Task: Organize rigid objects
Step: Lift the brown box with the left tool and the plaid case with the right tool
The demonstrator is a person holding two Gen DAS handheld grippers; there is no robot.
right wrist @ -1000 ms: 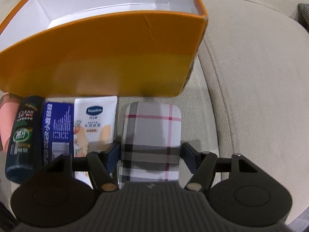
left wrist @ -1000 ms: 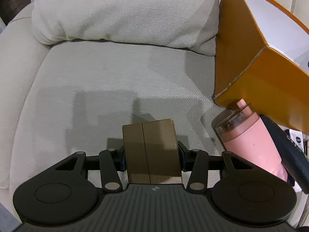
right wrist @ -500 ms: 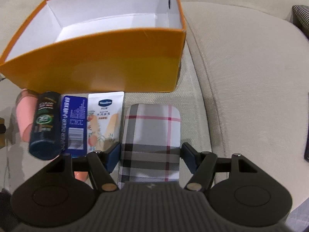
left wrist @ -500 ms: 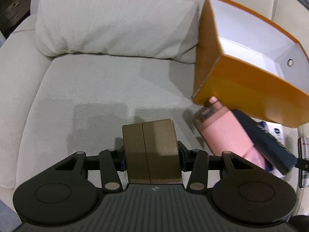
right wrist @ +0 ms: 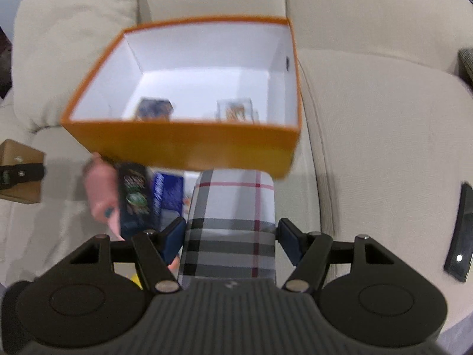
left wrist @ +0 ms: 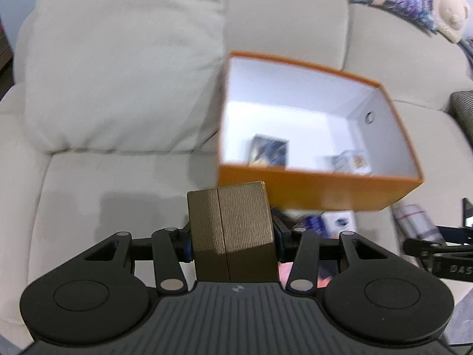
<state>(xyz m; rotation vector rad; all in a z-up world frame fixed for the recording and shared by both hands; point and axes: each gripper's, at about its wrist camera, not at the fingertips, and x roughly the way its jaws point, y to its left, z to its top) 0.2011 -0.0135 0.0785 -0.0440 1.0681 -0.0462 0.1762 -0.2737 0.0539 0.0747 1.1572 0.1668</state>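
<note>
While open on sofa, orange box (right wrist: 189,145), two small packs inside (right wrist: 155,109)

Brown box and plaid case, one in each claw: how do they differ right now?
The brown box, in the left claw, is plain ribbed brown with sharp corners and a seam down its face; the plaid case, in the right claw, is checked grey, white and red with a rounded far end. The case reaches further past its fingers than the box does. Both are clamped at the sides and held above the sofa near the orange bin.
</note>
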